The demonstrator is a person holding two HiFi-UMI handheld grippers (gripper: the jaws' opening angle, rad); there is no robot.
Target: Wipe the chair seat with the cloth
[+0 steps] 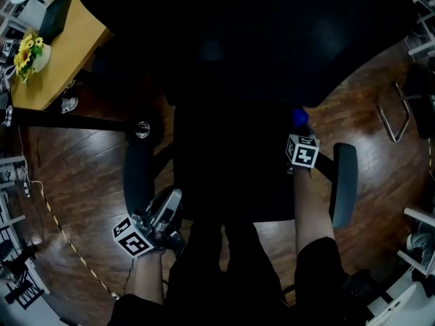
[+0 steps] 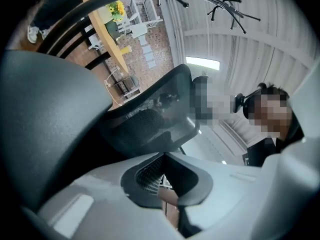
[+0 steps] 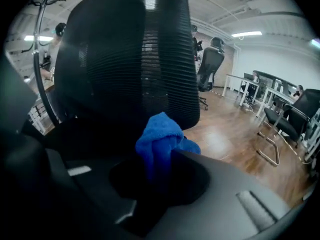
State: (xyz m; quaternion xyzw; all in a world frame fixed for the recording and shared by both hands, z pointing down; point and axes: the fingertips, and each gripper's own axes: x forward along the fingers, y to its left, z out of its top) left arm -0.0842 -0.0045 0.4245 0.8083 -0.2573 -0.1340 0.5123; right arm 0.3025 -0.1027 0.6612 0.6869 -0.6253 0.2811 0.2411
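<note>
Because the cloth (image 3: 160, 139) is a soft, light, bright blue bunch of fabric, it will fold and drag rather than push. It is best held by a gathered fold, with enough left loose to lie flat on the surface. The right hand-held gripper (image 3: 161, 160) has it that way, its jaws pinched on a bunched part while the free end puffs out past the tips. In the head view the cloth sits over the far right part of the chair seat (image 1: 231, 168), close to where the mesh backrest (image 3: 125, 59) rises. The seat is so dark that I cannot tell whether the cloth touches it.

The seat looks broad and firm, so wiping should need only gentle downward pressure. A thin grip may let the cloth slip out during a stroke.

The left hand-held gripper (image 2: 165, 156) has its jaws together on nothing. It is at the near left, just beside the left armrest (image 1: 139, 175). The right armrest (image 1: 344, 182) lies to the right of the cloth.
</note>
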